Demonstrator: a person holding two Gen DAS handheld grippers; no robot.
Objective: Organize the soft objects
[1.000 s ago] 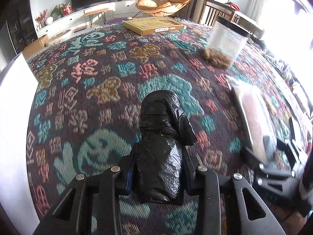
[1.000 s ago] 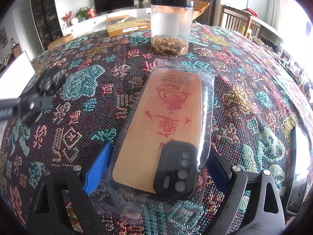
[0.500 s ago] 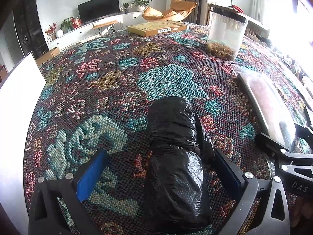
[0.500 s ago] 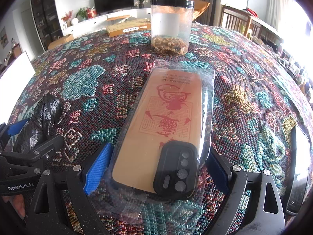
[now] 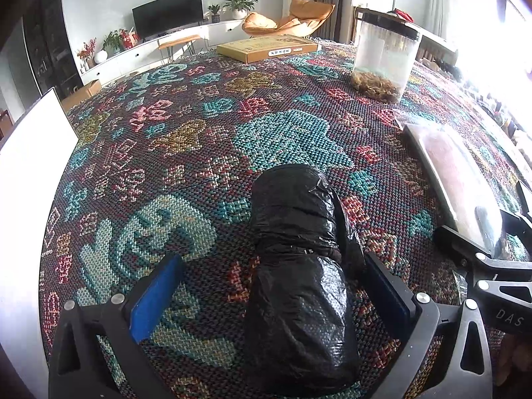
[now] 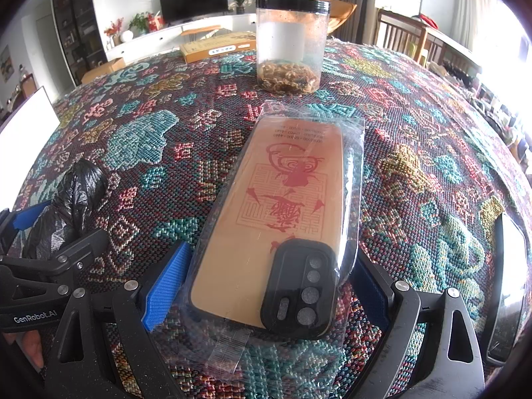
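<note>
Black bag roll lies loose between the spread left jaws, its long axis running straight ahead.

The left gripper [image 5: 272,294] has just been opening; the black bag roll [image 5: 299,276] rests on the woven cloth [image 5: 199,139] between the jaws, nearer the right pad. The right gripper [image 6: 266,286], spread wide and not pressing, straddles the bagged phone case [image 6: 282,219], which also points straight ahead. Each hand is nearest its own thing.

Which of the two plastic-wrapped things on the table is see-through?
The phone case in its clear sleeve, lying between the right tongs. The other, the rolled bundle, is wrapped in opaque black plastic.
</note>
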